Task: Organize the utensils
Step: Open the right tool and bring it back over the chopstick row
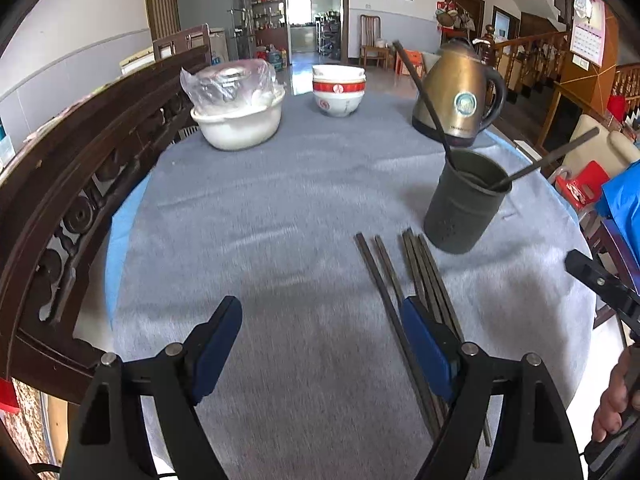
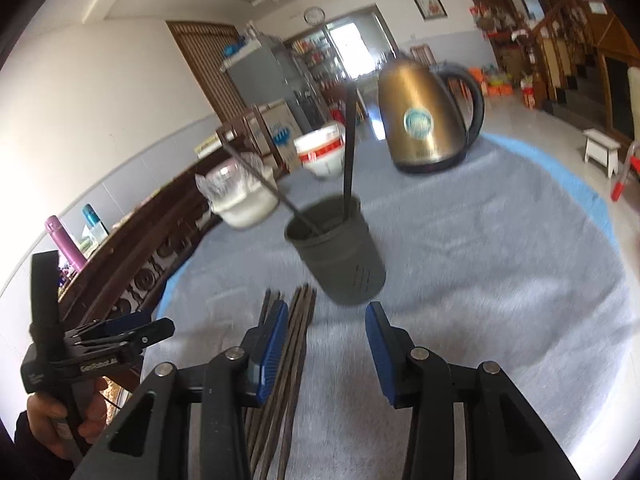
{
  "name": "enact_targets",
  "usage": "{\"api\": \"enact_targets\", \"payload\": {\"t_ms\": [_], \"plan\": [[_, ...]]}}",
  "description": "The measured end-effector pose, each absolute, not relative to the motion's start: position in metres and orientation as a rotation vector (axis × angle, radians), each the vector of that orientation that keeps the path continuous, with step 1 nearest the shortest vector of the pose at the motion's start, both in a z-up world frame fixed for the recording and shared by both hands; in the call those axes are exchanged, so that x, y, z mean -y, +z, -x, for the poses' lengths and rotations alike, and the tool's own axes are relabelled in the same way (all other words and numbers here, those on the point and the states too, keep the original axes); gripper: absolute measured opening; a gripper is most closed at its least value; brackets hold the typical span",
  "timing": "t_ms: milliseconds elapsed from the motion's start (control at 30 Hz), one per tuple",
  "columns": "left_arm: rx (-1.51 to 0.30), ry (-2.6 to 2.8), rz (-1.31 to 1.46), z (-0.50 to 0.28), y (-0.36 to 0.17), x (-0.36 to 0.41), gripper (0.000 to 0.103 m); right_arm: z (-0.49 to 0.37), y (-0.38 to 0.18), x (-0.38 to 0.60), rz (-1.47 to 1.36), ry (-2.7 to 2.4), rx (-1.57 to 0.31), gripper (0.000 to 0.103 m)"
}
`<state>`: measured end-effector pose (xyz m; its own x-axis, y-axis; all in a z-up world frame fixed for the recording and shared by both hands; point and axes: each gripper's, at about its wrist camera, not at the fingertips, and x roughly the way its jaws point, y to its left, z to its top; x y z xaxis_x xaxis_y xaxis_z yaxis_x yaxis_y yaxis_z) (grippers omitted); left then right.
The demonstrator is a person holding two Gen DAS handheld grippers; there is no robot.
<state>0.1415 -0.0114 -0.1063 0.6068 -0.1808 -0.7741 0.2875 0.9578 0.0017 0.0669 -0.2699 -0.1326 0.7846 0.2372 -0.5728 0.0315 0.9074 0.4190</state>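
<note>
On the grey table cloth (image 1: 260, 220), loose chopsticks (image 1: 424, 272) are laid side by side just in front of a dark cup (image 1: 464, 204), in which two more chopsticks (image 1: 420, 92) are leaned apart. Behind the cup a brass kettle (image 1: 460, 96) is stood; stacked bowls (image 1: 338, 90) and a white basin (image 1: 240, 124) with a bagged item are set at the far edge. A carved wooden rail (image 1: 80, 184) is run along the table's left side.

The left gripper (image 1: 320, 344) is held wide open over bare cloth, its right finger overlapping the chopsticks. The right gripper (image 2: 326, 344) is held open too, nothing pressed between its pads; its left finger hides part of the bundle. The near ends of the chopsticks are cut off by both tools. The right view is blurred. A tiled floor, a doorway and a staircase are seen beyond.
</note>
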Motion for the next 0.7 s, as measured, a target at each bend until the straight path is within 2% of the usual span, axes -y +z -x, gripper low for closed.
{"api": "enact_targets", "payload": {"t_ms": [233, 400, 700], "plan": [[-0.934, -0.303, -0.085, -0.144, -0.121, 0.008, 0.082, -0.094, -0.158, 0.272, -0.509, 0.109, -0.743, 0.044], [-0.928, -0.312, -0.086, -0.143, -0.118, 0.011, 0.082, -0.119, -0.176, 0.282, -0.621, 0.069, -0.753, 0.040], [-0.923, -0.311, -0.091, -0.142, -0.116, 0.010, 0.082, -0.146, -0.201, 0.285, -0.804, 0.086, -0.762, 0.040]]}}
